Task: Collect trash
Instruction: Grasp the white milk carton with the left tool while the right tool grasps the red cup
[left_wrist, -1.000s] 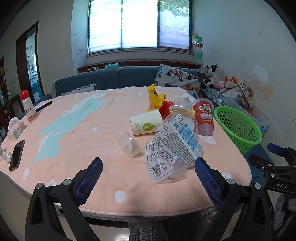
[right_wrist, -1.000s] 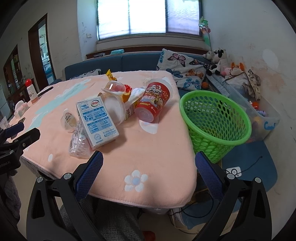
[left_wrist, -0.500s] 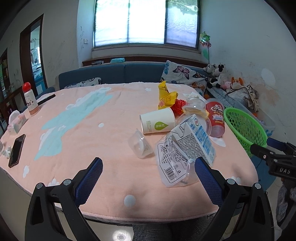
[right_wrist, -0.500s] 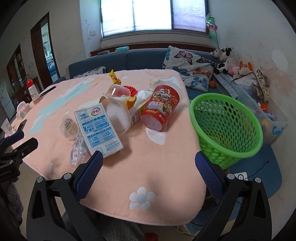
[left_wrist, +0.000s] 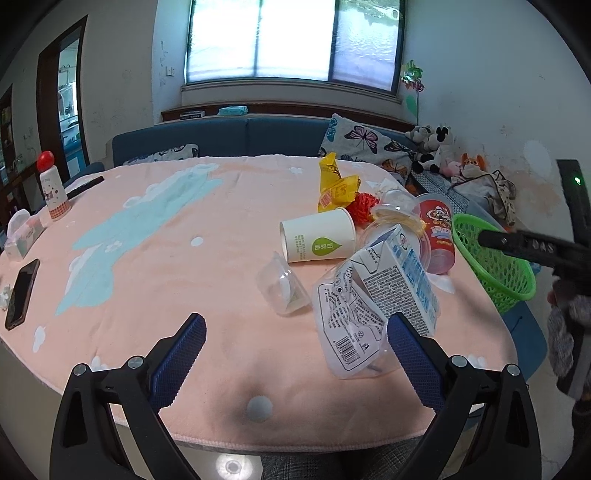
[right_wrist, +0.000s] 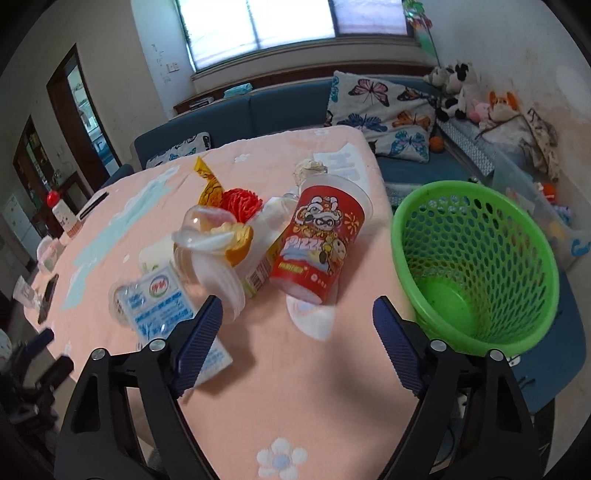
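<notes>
A heap of trash lies on the pink-covered table (left_wrist: 221, 369): a white paper cup (left_wrist: 317, 240) on its side, a blue-and-white milk carton (left_wrist: 400, 280), a clear printed wrapper (left_wrist: 347, 328), a small clear plastic cup (left_wrist: 284, 282), a red snack cup (right_wrist: 319, 243), a yellow wrapper (left_wrist: 336, 186) and clear lids. A green mesh basket (right_wrist: 476, 262) stands off the table's right edge. My left gripper (left_wrist: 293, 347) is open and empty over the near edge, just before the wrapper. My right gripper (right_wrist: 297, 328) is open and empty, in front of the red snack cup.
A black phone (left_wrist: 22, 293), a tissue pack (left_wrist: 22, 232) and a red-capped bottle (left_wrist: 51, 192) sit at the table's left side. A blue sofa (left_wrist: 240, 136) with a butterfly cushion (right_wrist: 380, 103) and soft toys runs behind. The right gripper's body (left_wrist: 532, 247) shows at right.
Both grippers moved forward toward the trash heap. The right gripper closed in on the red snack cup and basket. Both stayed open; no trash moved.
</notes>
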